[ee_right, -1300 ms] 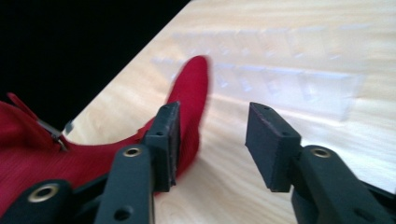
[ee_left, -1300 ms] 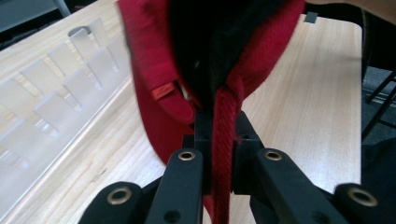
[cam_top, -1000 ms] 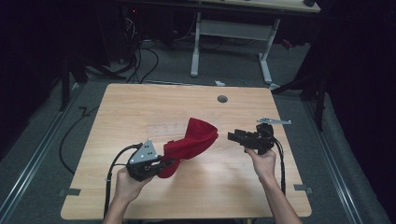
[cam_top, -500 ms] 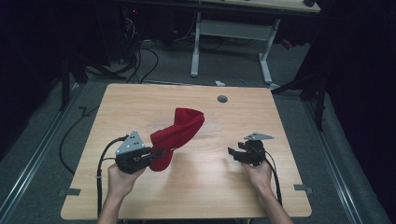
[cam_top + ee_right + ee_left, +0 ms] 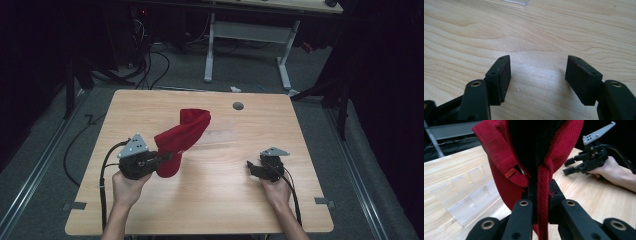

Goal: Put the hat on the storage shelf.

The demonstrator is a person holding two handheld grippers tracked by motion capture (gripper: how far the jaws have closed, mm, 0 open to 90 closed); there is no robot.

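Here the left claw [image 5: 167, 157] pinches the raised red cloth [image 5: 182, 135], while the right claw [image 5: 252, 167], just widening, hangs empty near the table [image 5: 210, 210].

- Light wooden table [image 5: 150, 110], with a round grey grommet [image 5: 238, 106] near its far edge.
- Clear plastic tray [image 5: 222, 136] lying flat at the table's middle.

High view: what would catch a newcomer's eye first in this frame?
The red knit cap stands out at once: it hangs lifted over the left-centre of the wooden table, pinched by its edge in the shut left gripper. To the right, the right gripper sits low over bare wood with nothing between its open jaws, which have just been opening. A clear plastic rack lies flat on the table just behind the cap.
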